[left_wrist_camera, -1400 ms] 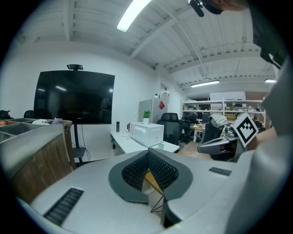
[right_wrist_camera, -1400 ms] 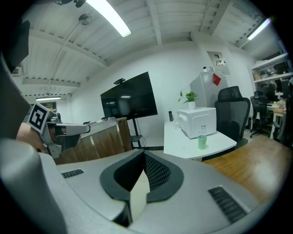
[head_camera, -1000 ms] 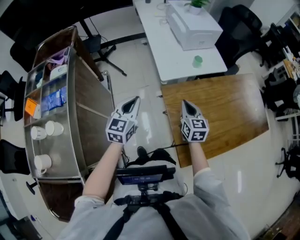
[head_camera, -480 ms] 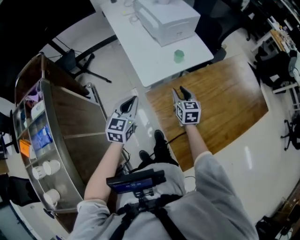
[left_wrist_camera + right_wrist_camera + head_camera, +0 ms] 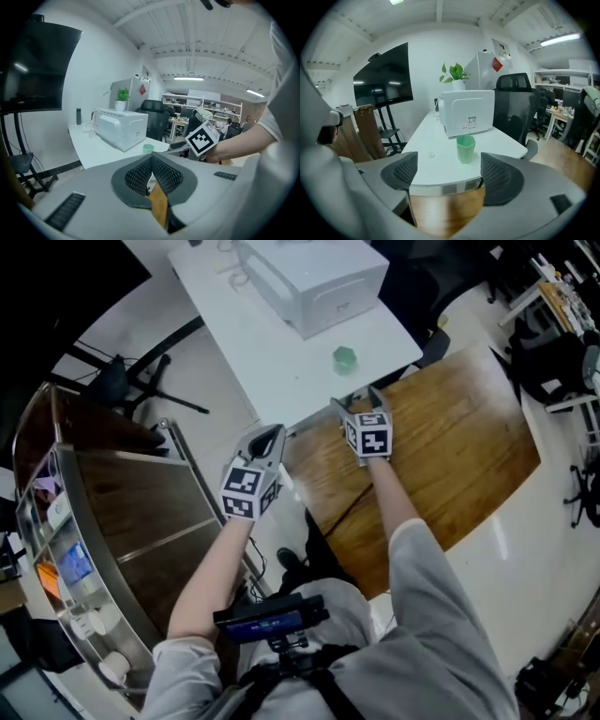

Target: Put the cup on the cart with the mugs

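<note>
**A:** Where's the cup?

**B:** The green cup [image 5: 466, 148] stands upright near the edge of the white table [image 5: 281, 352], at twelve o'clock from my right gripper [image 5: 360, 401]. Its jaws are opening with nothing between them. My left gripper [image 5: 266, 439] is pinched closed and empty.

**A:** How will it handle?

**B:** I'd judge it light, stiff plastic, faceted and maybe slick. I'd pinch opposite walls at mid-height. The microwave [image 5: 314, 277] sits behind it at twelve, and the cart [image 5: 141, 512] waits at eight o'clock.
</note>
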The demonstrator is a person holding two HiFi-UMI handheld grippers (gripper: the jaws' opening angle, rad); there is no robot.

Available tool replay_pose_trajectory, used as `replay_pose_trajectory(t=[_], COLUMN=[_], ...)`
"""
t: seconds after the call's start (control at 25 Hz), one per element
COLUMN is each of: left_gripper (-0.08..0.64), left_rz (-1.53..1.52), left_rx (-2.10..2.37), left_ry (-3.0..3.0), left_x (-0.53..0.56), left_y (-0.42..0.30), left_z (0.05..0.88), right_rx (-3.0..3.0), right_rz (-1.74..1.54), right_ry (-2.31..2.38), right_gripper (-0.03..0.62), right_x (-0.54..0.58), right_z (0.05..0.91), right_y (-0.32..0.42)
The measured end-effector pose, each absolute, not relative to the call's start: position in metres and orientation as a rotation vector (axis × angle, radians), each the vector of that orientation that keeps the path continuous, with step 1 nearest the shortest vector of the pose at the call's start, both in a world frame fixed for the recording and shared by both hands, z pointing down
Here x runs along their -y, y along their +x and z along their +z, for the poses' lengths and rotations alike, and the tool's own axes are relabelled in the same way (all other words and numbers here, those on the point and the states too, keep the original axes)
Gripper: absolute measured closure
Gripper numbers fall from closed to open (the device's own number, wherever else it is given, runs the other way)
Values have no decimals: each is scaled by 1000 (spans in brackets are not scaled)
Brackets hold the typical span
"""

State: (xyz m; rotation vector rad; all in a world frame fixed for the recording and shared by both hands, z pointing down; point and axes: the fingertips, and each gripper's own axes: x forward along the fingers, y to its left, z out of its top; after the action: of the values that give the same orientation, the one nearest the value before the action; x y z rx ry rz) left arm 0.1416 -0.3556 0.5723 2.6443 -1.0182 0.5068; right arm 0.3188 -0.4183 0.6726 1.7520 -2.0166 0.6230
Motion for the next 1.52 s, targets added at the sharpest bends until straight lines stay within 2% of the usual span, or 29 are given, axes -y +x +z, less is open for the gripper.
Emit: replay_pose_trajectory(t=[0.28,0.88,0.92,0.96,1.0,1.52], left_gripper=[557,555,555,557,555,555], left_rz=[532,582,581,579,576,563], left_rx=[997,938,942,949,954,978], left_ry=[2646,2614,2613,2612,2612,2616], left_x=[405,441,442,444,446,432], left_y=[169,199,198,197,196,187], left_z=[597,638,638,638,638,628], right_rx=[1975,1976,1977,1978,1980,1995], right_rz=[638,667,661,649,635,590], right_ry=[1787,1792,1790,1790,1791,1789], right_gripper=[126,126,136,245,285,288], right_x=[485,551,553,555,557,542], right_z=[711,753,753,752,750,728], right_y=[343,351,351,351,351,348])
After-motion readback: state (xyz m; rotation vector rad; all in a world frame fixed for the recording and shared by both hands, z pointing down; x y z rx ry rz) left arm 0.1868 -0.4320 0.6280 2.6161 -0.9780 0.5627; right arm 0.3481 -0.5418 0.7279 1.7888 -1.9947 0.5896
